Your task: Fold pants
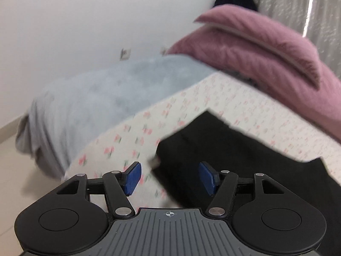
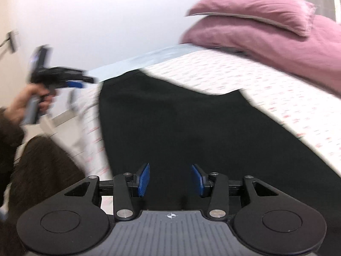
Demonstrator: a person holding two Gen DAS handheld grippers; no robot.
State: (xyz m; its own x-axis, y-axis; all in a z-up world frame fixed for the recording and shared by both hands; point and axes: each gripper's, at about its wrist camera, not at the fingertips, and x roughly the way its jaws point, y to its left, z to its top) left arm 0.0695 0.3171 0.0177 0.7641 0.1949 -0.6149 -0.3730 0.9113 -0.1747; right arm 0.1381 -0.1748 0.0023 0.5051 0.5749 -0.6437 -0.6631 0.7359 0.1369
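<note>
Black pants (image 1: 223, 149) lie flat on a flower-print bed sheet (image 1: 132, 140), a squared folded edge toward the pillows. My left gripper (image 1: 169, 178) hovers above their near left edge, its blue pads (image 1: 133, 178) apart and nothing between them. In the right wrist view the pants (image 2: 181, 123) fill the middle, and my right gripper (image 2: 169, 180) hangs over them, open and empty. The left gripper (image 2: 74, 83) shows there too at far left, blurred, held up in a hand (image 2: 27, 104).
Two pink pillows (image 1: 266, 49) are stacked at the bed's head. A pale blue blanket (image 1: 96, 98) covers the far side of the bed by the white wall (image 1: 74, 21). A curtain (image 1: 298, 2) hangs at the upper right. A brown sleeve (image 2: 40, 170) is at lower left.
</note>
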